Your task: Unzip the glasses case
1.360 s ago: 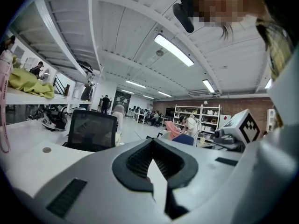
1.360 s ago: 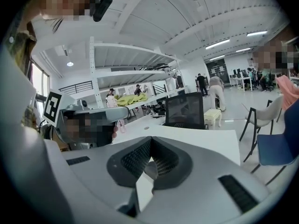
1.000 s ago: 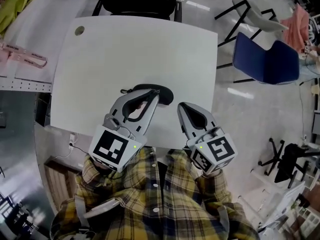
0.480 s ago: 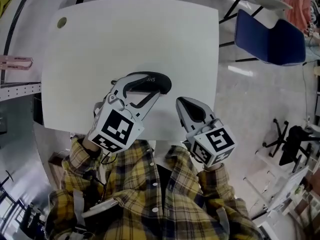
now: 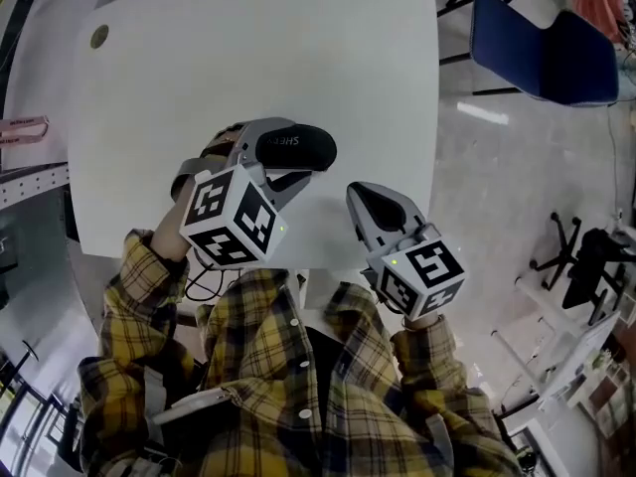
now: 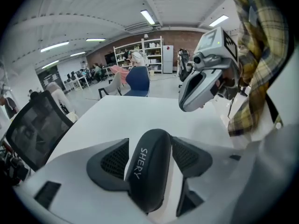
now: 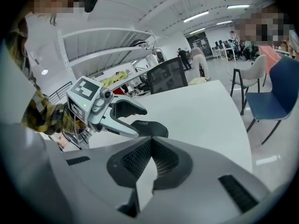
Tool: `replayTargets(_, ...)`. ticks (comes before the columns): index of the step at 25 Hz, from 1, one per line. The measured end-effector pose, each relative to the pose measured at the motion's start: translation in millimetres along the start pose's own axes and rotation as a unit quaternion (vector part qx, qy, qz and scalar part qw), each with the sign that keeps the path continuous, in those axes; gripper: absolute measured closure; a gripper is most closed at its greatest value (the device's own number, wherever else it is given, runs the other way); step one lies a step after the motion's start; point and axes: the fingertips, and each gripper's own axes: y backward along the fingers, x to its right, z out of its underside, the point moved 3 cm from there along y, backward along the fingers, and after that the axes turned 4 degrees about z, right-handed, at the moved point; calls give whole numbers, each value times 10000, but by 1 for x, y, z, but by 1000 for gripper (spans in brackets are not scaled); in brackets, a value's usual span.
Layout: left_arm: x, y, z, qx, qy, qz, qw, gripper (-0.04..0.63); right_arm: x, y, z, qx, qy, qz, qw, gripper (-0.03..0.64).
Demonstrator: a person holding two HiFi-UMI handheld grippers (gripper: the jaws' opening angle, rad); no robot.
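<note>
Straddling the glasses case, my left tool stands wide, its jaws having just been opening, one pad on either long side of the black case. On the right side a sliver of white bench shows between pad and case. On the left side the case overlaps the pad, so I cannot tell whether they touch. The case lies flat on the bench with its white lettering up. In the head view, the end of the case nearest me is covered by the left tool's grey arms and its marker cube. In the left gripper view that same end is cut off by the tool's body. The zip and its pull I cannot make out in any view: the side of the case is too dark and rounded to show a seam. My right tool has its jaws together with nothing between them. It hangs beside the case on my side, clearly apart from it, with its tips towards the case. From the right gripper view only the far part of the case shows, the rest being behind the left tool's arm. My plaid sleeve hides the hand under the cube.
</note>
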Motion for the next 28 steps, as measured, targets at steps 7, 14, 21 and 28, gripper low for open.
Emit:
replayTargets(7, 0, -25, 15, -414, -373, 148, 9983, 304, 6, -4, 15, -137, -52, 0, 9999, 618)
replayTargets(14, 3, -30, 19, -152, -368, 93, 9992, 304, 8, -13, 23, -362, 262, -39, 9990, 617)
replayTargets(21, 3, -30, 20, -51, -471, 71, 9989, 304, 8, -43, 37, -842, 1667, -130, 9823, 577)
replayTargets(28, 4, -30, 19, -16, -531, 33, 9986, 304, 8, -67, 44, -1212, 2333, -207, 9646, 539)
